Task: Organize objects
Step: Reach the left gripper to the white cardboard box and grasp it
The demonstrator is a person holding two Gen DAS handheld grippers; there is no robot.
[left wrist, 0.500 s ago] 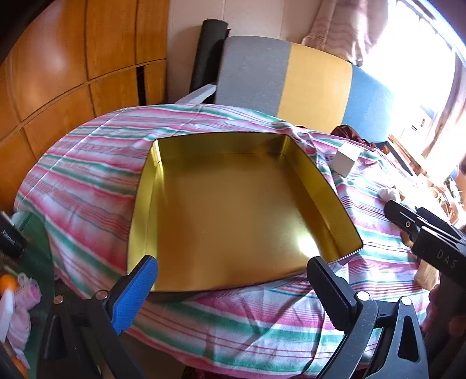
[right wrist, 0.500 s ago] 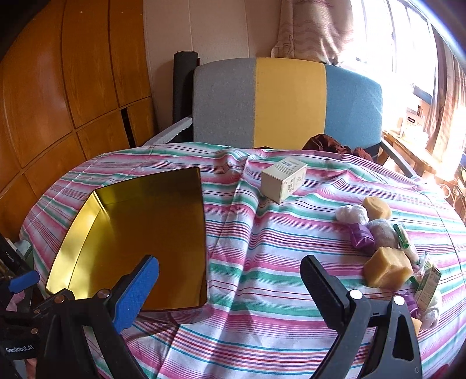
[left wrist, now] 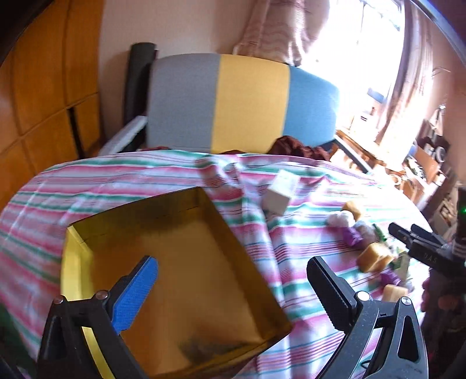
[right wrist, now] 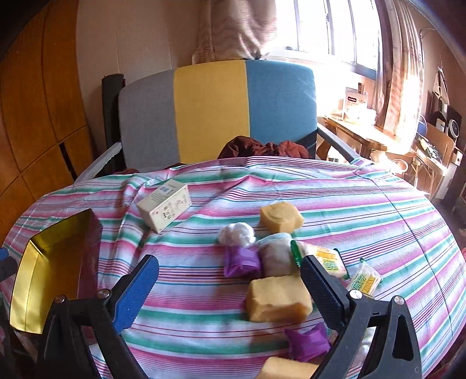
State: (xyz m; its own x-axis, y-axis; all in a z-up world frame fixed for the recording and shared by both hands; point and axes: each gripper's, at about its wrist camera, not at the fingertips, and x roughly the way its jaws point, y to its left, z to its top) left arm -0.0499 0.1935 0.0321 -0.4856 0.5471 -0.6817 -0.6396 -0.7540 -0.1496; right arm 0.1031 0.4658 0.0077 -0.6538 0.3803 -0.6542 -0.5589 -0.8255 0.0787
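Now both views have swung right since half a second ago: the gold tin on the striped table has slid from centre to lower left, so work turns from container to loose items. The left hand-held gripper and right hand-held gripper stand wide open, empty. Only the right view resolves the printed carton, soap block and purple packet.

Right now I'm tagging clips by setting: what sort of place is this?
Probably a lived-in room at home: a striped tablecloth over a table, an upholstered chair behind it, a curtained window and wooden cabinet panels.
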